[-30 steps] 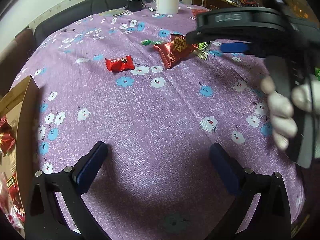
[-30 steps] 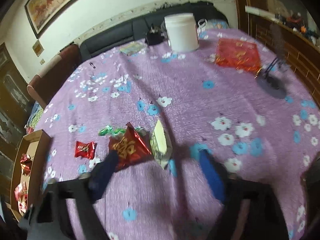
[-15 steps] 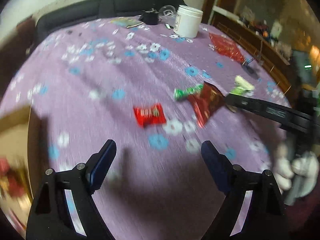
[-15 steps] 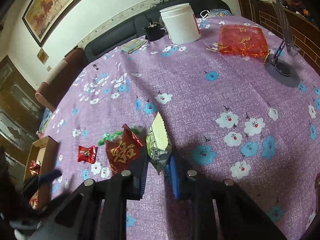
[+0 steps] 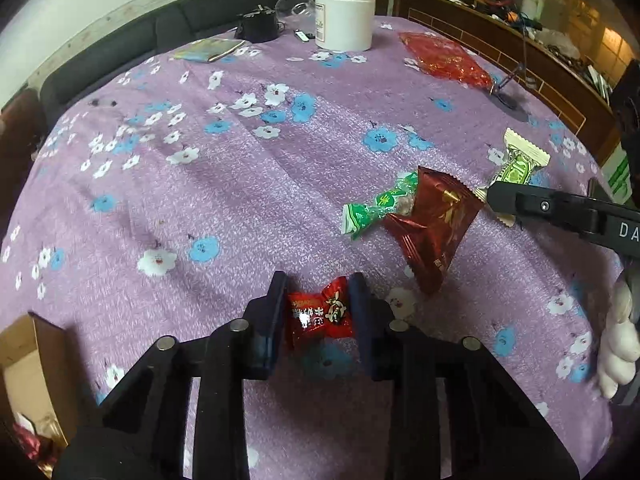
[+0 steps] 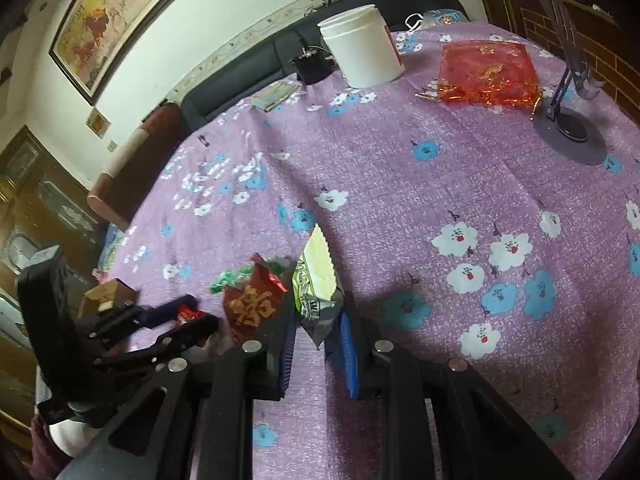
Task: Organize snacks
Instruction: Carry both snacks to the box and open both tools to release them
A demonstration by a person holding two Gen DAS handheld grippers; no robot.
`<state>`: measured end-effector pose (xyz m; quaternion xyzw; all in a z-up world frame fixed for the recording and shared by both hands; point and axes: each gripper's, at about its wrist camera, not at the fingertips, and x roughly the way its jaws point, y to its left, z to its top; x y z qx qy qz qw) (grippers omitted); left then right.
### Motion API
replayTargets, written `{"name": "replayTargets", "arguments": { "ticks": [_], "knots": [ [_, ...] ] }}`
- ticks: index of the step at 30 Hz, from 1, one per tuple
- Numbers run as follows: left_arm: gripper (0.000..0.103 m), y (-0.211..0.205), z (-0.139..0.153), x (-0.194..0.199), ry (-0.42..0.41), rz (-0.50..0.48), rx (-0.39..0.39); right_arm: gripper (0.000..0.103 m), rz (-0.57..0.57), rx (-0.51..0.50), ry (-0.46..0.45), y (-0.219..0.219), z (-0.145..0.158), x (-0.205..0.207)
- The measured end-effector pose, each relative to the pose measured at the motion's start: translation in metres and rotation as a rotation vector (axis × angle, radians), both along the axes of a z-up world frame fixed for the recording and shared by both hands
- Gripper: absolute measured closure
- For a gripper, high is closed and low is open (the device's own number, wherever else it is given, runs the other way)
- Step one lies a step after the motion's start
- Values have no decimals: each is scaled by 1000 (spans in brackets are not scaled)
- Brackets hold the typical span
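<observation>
A cardboard box point(image 5: 28, 364) sits at the tablecloth's point(image 5: 240, 184) left edge. The left gripper point(image 5: 318, 312), jaws just closing, pinches a small red candy point(image 5: 320, 314); a dark red packet point(image 5: 434, 222) lies between (beside a green candy point(image 5: 380, 206)); the right gripper point(image 6: 318, 338) clamps a green-and-white packet point(image 6: 314, 280).

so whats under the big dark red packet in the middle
One end of the green twist-wrapped candy runs under the dark red packet; its other end pokes out on the purple tablecloth. How far the candy reaches beneath, or whether anything else lies there, is covered.
</observation>
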<state>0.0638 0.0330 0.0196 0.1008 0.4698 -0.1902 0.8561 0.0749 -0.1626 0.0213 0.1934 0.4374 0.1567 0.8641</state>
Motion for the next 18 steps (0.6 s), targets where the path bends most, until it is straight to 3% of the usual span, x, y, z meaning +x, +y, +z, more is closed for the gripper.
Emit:
{"name": "replayTargets", "arguments": {
  "ticks": [4, 11, 15, 18],
  "knots": [
    [74, 5, 4, -10, 4, 24, -35, 80, -2, 32, -18, -6, 6, -3],
    [74, 24, 25, -39, 6, 53, -182, 80, -33, 122, -51, -26, 15, -7],
    [74, 42, 40, -67, -15, 86, -268, 80, 48, 231, -21, -21, 10, -3],
    [74, 59, 49, -86, -35, 118, -321, 80, 97, 232, -20, -8, 10, -5]
  ]
}}
